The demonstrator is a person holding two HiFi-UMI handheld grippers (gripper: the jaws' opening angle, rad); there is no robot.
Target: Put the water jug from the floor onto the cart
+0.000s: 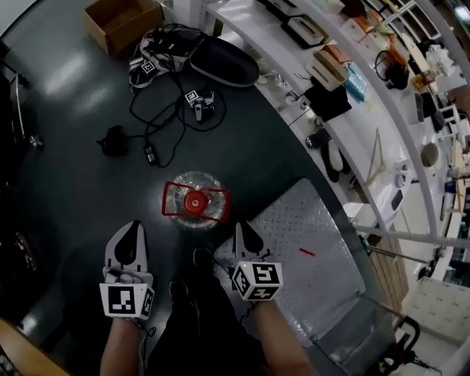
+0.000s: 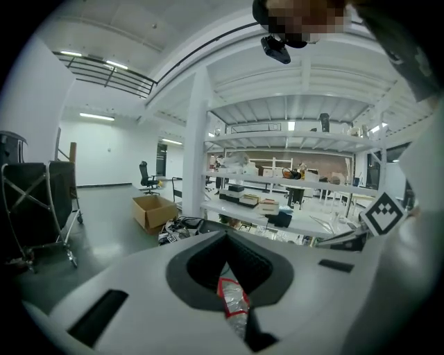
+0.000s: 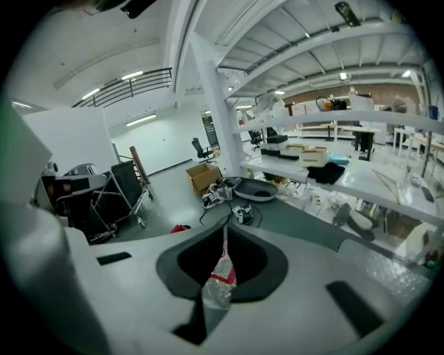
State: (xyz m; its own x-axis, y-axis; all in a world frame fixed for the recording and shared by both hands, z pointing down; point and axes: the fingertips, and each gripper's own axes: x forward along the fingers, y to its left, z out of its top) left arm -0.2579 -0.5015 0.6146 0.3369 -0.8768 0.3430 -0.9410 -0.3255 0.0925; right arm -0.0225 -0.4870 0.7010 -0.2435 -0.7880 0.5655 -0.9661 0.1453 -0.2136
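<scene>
The water jug [image 1: 194,202] stands on the dark floor, a clear bottle with a red cap and red handle frame, seen from above. Right of it lies the cart's [image 1: 323,242] low metal tread-plate deck with nothing on it. My left gripper [image 1: 134,224] is shut and empty, just below and left of the jug. My right gripper [image 1: 241,226] is also shut and empty, below and right of the jug, over the cart's near corner. In the left gripper view the jug [image 2: 232,301] shows through the gap behind the closed tips [image 2: 225,239]. It shows the same way in the right gripper view [image 3: 218,277].
Past the jug, cables and small devices [image 1: 165,103] lie on the floor beside a black case [image 1: 224,62] and a cardboard box [image 1: 121,22]. A long white bench [image 1: 345,110] full of items curves along the right. My shoes [image 1: 202,258] stand between the grippers.
</scene>
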